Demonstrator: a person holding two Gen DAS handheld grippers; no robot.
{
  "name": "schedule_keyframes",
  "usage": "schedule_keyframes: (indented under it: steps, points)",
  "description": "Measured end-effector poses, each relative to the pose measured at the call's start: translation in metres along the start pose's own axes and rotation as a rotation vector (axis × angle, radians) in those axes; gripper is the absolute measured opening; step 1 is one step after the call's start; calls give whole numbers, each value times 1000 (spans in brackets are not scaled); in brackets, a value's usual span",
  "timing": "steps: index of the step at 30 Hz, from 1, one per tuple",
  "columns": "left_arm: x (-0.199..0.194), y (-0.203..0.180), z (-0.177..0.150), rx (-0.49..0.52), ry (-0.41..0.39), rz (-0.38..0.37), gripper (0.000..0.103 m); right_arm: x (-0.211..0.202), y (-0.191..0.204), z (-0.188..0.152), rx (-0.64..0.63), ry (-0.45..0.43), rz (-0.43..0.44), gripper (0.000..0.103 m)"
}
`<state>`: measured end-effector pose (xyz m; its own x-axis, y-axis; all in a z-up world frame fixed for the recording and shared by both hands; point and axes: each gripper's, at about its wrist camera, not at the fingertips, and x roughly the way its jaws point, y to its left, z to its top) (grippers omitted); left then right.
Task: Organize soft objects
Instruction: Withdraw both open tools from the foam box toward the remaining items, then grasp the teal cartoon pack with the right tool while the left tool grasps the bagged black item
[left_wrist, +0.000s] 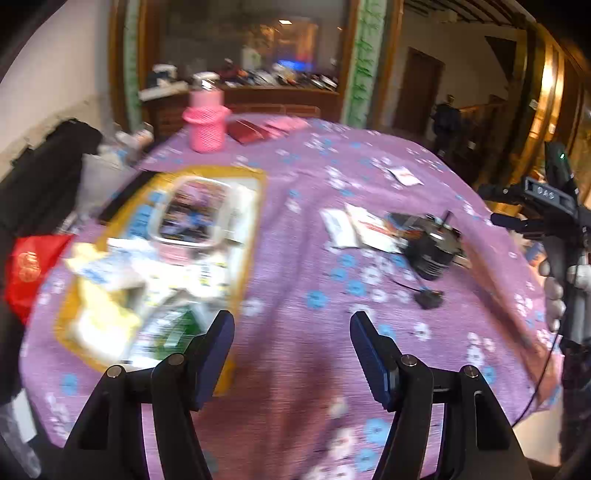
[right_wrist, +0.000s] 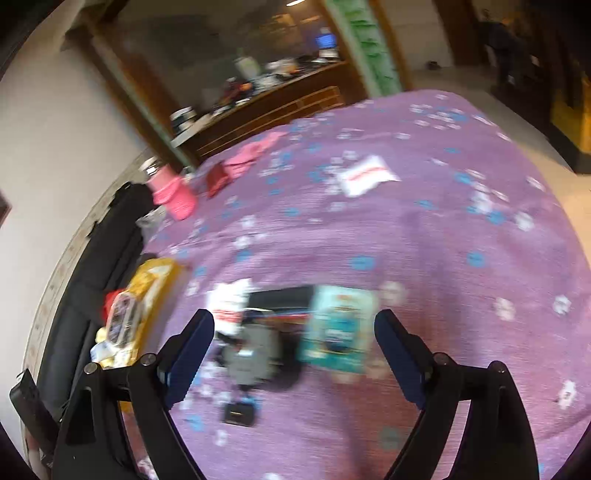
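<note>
While both grippers, left (left_wrist: 291, 325) and right (right_wrist: 294, 325), are hovering wide apart and empty, blurred white packets (left_wrist: 110, 269) are crowding the yellow tray (left_wrist: 255, 236).

L tongs (left_wrist: 291, 328) angled down, jaws apart – empty, R tongs (right_wrist: 295, 328) likewise, wider – nothing gripped

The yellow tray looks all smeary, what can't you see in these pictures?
- Left wrist view: packets heaped in the yellow tray are motion-blurred; their labels are unreadable.
- Right wrist view: the teal packet has smeared print.
- Right wrist view: the left finger hides part of the tray.
</note>
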<state>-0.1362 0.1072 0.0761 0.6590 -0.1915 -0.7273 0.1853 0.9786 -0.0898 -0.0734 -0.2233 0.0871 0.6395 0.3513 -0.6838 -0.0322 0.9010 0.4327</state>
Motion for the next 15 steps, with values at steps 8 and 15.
schedule_keyframes:
  steps: [8,15]
  points:
    - [22,-38,1,45,74,-99,68,21,-33,-12,-15,69,-42,88]
    - [39,-48,7,57,103,-111,68,64,-1,-31,-305,206,-216,88]
